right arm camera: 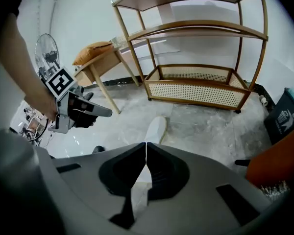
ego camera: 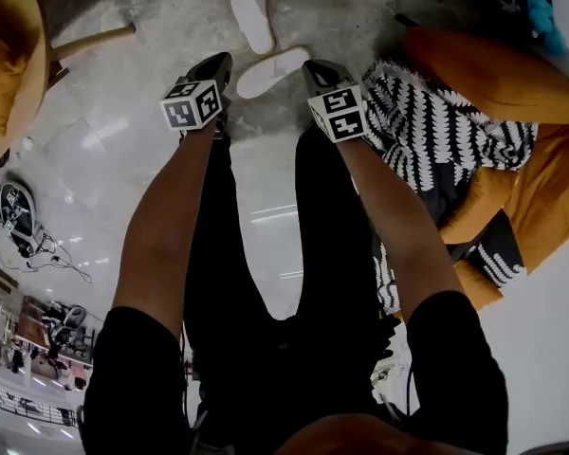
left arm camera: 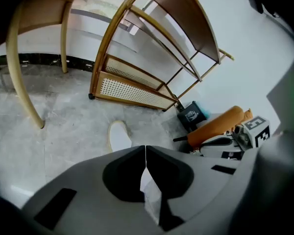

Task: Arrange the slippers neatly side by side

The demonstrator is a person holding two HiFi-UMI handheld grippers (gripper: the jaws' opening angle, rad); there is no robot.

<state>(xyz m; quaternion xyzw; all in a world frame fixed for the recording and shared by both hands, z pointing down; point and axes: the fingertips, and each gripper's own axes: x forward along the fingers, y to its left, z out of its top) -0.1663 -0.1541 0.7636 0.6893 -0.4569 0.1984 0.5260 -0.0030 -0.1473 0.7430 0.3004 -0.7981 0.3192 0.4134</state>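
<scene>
White slippers [ego camera: 251, 12] lie splayed on the floor [ego camera: 171, 8]; your left tongs [ego camera: 222, 63] and right tongs [ego camera: 314, 67] are closed, empty: regrip the slanted slipper [ego camera: 273, 71].

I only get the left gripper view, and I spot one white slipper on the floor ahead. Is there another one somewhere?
Observer: Yes. The head view shows a second slipper lying at an angle to the far slipper, not parallel.
Operator: Is the right gripper carrying anything?
Observer: No. The right gripper view shows it shut, with nothing between its jaws.
Operator: What's on that orange cushion?
Observer: The head view shows a black-and-white patterned cloth spread across it.
</scene>
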